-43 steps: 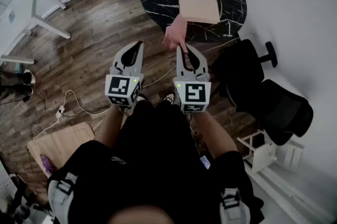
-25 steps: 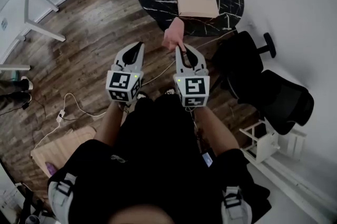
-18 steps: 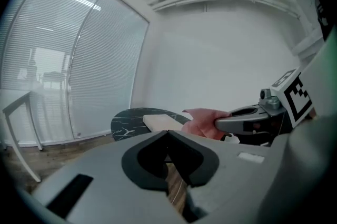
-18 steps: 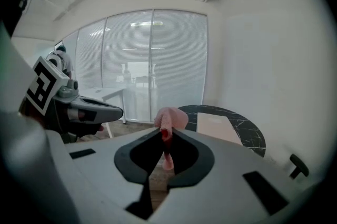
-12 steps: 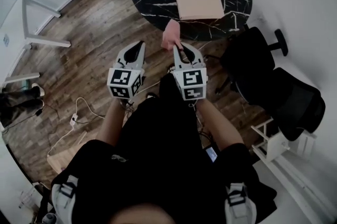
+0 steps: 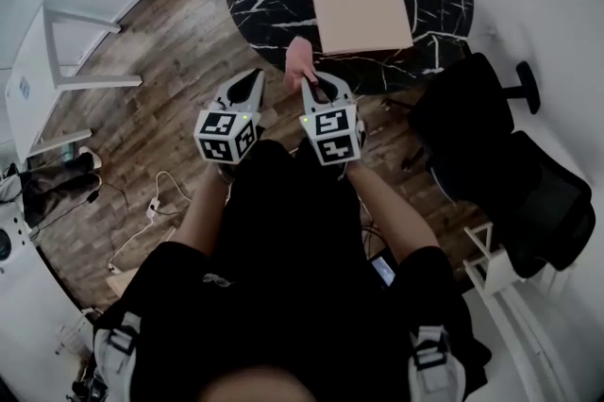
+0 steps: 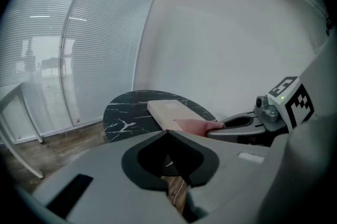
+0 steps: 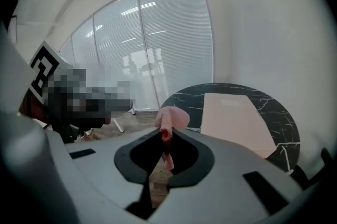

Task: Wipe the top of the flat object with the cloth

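While the left tool (image 6: 253, 77) sits closed, the right tool (image 6: 317, 84) clamps the cloth (image 6: 300, 60).

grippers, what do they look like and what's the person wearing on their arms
Both the left gripper and right gripper are light grey tapered shells with black padding lining a spade-shaped opening behind the jaws. Each carries a white cube with black square markers and a small green light. The person wears black short sleeves.
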